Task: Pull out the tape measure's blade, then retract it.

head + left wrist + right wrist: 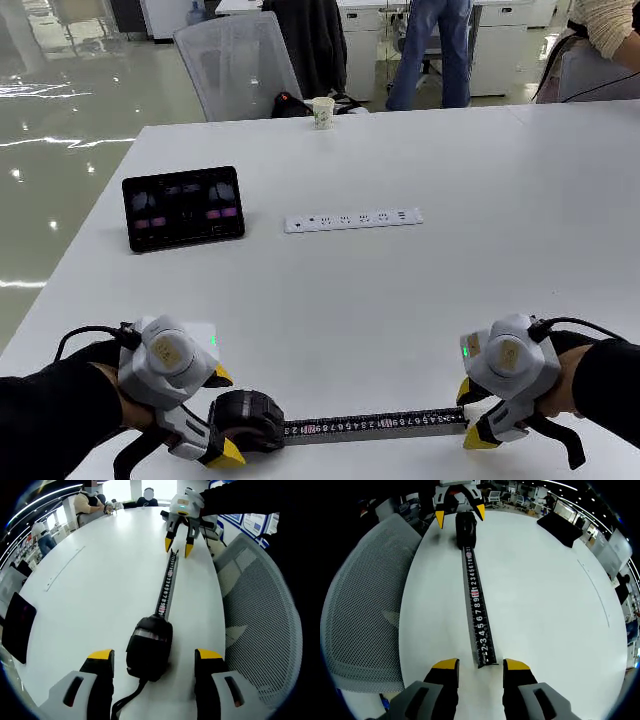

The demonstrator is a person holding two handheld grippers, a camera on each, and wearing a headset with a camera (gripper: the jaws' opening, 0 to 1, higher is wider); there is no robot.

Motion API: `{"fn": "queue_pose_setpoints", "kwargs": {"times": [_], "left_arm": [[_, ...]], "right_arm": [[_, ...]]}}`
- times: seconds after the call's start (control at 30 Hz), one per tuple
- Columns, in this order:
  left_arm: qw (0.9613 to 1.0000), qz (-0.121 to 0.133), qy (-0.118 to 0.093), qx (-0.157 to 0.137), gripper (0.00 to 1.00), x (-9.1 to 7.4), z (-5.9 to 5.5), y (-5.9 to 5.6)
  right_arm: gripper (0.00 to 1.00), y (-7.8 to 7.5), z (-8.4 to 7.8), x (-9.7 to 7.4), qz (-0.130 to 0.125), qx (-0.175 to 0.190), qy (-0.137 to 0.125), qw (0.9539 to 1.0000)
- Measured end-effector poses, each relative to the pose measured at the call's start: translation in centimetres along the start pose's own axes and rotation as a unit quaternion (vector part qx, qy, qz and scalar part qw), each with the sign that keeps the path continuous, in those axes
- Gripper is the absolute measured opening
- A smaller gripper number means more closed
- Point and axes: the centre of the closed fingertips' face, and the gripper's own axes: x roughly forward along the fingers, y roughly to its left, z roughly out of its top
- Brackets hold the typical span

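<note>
The one container we see is a paper cup [322, 112] at the far edge of the white bench [400, 300]; we cannot tell what is in it.

Near us on the left, the left hand-held gripper [225, 416] has its yellow-tipped jaws spread wide. The black case of the tape measure [248, 418] lies on the bench between them. In the left gripper view there is a gap of bare bench on each side of the case, so the jaws do not clamp it, and a black strap trails from the case's near end back between the jaws.

From the case the blade [375, 426] runs out flat along the bench to the right, its printed numbers facing up. Its end lies between the jaws of the right hand-held gripper [467, 414]. In the right gripper view those jaws also stand apart, one on each side of the blade's tip, with bench visible between each jaw and the blade. We cannot tell whether either jaw touches the tip.

Farther off on the left of the bench, a dark tablet [183, 207] stands propped with its screen lit. A white power strip [352, 219] lies near the middle, to the right of the tablet. A grey mesh chair [240, 65] stands beyond the far edge, to the left of the cup.
</note>
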Motion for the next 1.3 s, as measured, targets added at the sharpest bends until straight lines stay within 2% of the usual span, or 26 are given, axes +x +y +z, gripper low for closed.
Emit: {"fn": "queue_pose_setpoints", "kwargs": {"times": [0.1, 0.4, 0.53, 0.6, 0.7, 0.83, 0.9, 0.93, 1.0, 1.1, 1.2, 1.3], "left_arm": [[0.9999, 0.005, 0.003, -0.016, 0.71, 0.0, -0.3, 0.1], [0.9992, 0.004, -0.005, -0.041, 0.8, -0.2, -0.8, -0.2], [0.9953, 0.003, -0.037, -0.089, 0.93, -0.3, -0.3, -0.3], [0.9934, 0.007, -0.045, -0.105, 0.99, -0.4, -0.2, -0.2], [0.9924, 0.015, -0.047, -0.113, 0.99, -0.4, -0.6, -0.1], [0.9929, 0.043, -0.054, -0.097, 0.99, -0.4, -1.1, 0.5], [0.9906, 0.055, -0.037, -0.12, 0.99, -0.4, -2.1, 0.7], [0.99, 0.056, -0.036, -0.125, 0.99, -0.3, -2.3, 0.8], [0.989, 0.064, -0.046, -0.125, 0.99, -0.3, -2.4, 0.9], [0.9859, 0.069, -0.05, -0.144, 0.99, -0.4, -2.9, 0.8], [0.9809, 0.083, -0.066, -0.163, 0.99, -0.9, -3.4, 0.9], [0.9756, 0.086, -0.084, -0.184, 0.99, -1.2, -3.7, 0.8]], "right_arm": [[0.38, 0.2, 0.0, -0.1, -0.002, 0.01, -0.005, 0.9999], [0.47, 0.5, 0.1, -0.3, -0.017, 0.058, -0.03, 0.9977], [0.5, 0.4, 0.0, -0.4, -0.038, 0.085, -0.047, 0.9945], [0.52, 0.5, -0.1, -0.4, -0.043, 0.095, -0.053, 0.9931], [0.56, 0.5, -0.5, -0.3, -0.05, 0.107, -0.058, 0.9913], [0.61, 0.8, -0.6, -0.6, -0.053, 0.14, -0.078, 0.9856], [0.63, 0.9, -0.9, -0.8, -0.057, 0.147, -0.083, 0.984], [0.63, 0.9, -0.9, -0.8, -0.06, 0.149, -0.086, 0.9833], [0.65, 0.8, -1.0, -1.1, -0.068, 0.157, -0.099, 0.9803], [0.69, 0.8, -1.2, -1.6, -0.077, 0.175, -0.112, 0.975], [0.74, 0.9, -1.6, -2.0, -0.081, 0.198, -0.126, 0.9686], [0.8, 1.0, -2.0, -2.2, -0.089, 0.207, -0.133, 0.9652]]}}
